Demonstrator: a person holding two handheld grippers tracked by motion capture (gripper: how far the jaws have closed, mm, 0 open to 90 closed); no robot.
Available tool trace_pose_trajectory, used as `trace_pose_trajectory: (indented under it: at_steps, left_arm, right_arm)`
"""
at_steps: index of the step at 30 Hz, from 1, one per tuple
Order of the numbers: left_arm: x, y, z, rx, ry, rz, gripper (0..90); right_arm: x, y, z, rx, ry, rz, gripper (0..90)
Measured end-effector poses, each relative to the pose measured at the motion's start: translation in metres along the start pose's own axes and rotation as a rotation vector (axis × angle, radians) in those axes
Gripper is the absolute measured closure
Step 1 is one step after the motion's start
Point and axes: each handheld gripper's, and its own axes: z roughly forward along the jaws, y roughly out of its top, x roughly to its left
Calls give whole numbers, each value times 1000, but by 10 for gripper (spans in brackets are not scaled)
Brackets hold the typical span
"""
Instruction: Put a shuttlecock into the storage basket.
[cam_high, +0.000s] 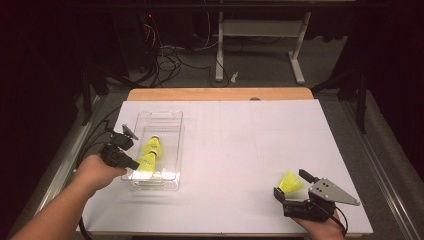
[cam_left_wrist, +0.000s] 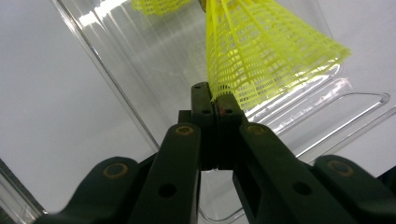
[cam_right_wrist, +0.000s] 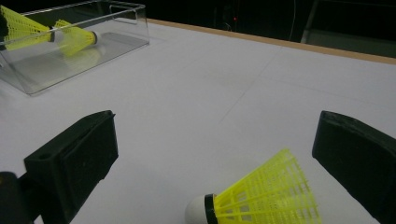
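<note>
Shuttlecocks going into a clear box (cam_high: 176, 131) on the white bench (cam_high: 240, 150); judged partly done. Left side: one yellow shuttlecock (cam_high: 152, 145) already lying in the box, a second shuttlecock (cam_left_wrist: 261, 51) pinched by the rim of its skirt in the left tool (cam_high: 131, 151), jaws nearly shut on the mesh, held over the near end of the box. Not yet let go, so that one counts as half placed. Left hand (cam_high: 95, 172) reaching in from the bench's left edge, forearm angled up from the bottom corner, tool pointing across the box wall.

Right side: third shuttlecock (cam_right_wrist: 261, 198) lying on the bench, well apart from the box, cork toward the camera. Right tool (cam_high: 289, 186) spread wide, jaws either side of it, not touching. Right hand (cam_high: 325, 227) low at the near edge, tool aimed level and forward. Left to do, by the look: release, then grasp and carry the last one.
</note>
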Motion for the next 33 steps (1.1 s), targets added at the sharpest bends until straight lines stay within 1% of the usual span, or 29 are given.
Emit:
trace_pose_trajectory:
  at_steps: [10,12,16,17,21,23,24,27,33]
  left_arm:
    - [-3,1,4,25,17,7,897]
    - [-3,1,4,28,22,-3,897]
    - [-4,1,7,44,24,0,896]
    - [-5,0,7,57,25,-16,895]
    - [-6,1,10,71,36,-16,895]
    - [-6,1,11,76,43,-14,895]
    - [-5,2,12,64,42,3,895]
    - [-6,3,13,71,43,9,894]
    - [-6,3,15,77,49,3,894]
  right_arm:
    - [0,0,0,0,1,1,8]
    - [0,0,0,0,1,0,8]
    - [0,0,0,-1,1,-2,8]
    - [0,0,0,0,1,-2,8]
    - [0,0,1,2,1,0,8]
    - [0,0,1,2,0,0,8]
    - [0,-1,1,2,0,0,8]
    - [0,-1,1,2,0,-1,8]
    - [0,-1,1,2,0,-1,8]
